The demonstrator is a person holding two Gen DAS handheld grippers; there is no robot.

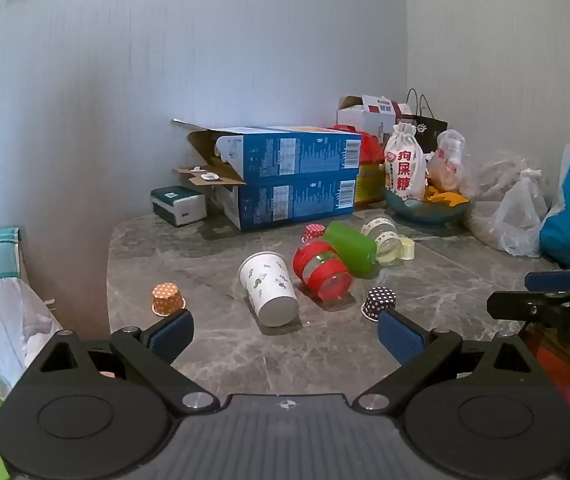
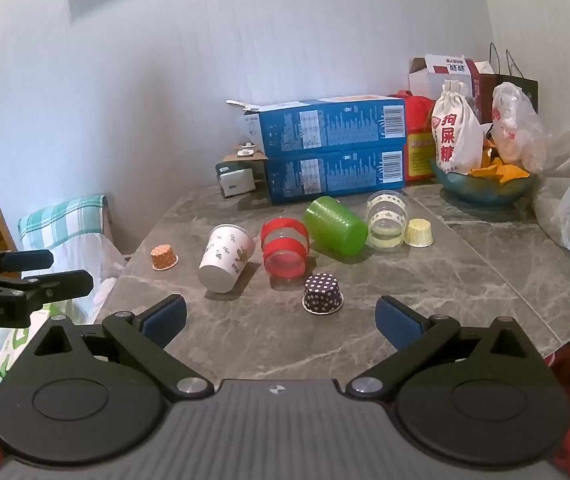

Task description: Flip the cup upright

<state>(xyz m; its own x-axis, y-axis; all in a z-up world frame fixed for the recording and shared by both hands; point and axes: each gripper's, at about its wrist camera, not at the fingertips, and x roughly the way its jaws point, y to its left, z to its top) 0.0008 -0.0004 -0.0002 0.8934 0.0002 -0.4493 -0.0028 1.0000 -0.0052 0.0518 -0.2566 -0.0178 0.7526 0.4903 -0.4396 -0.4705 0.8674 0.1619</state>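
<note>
Right wrist view finds your right gripper (image 2: 281, 322) hovering wide-fingered and empty over the near edge of the marble table (image 2: 465, 280), with your left gripper (image 1: 285, 334) likewise spread wide and holding nothing. Several cups lie toppled mid-table: a white paper cup (image 2: 225, 256) with leaf print, a red-banded clear cup (image 2: 285, 250), a green cup (image 2: 335, 224) and a clear patterned cup (image 2: 387, 220), all on their sides and apparently empty. Which one you mean to right cannot be told; the paper cup lies nearest the left edge, base toward you. To do it well, you would likely close on the wall near the base, avoid crushing the paper, and swing the mouth upward. Small cupcake liners sit inverted nearby. At the far right corner, a teal bowl (image 2: 485, 192) holds a cloth pouch and orange snacks.
</note>
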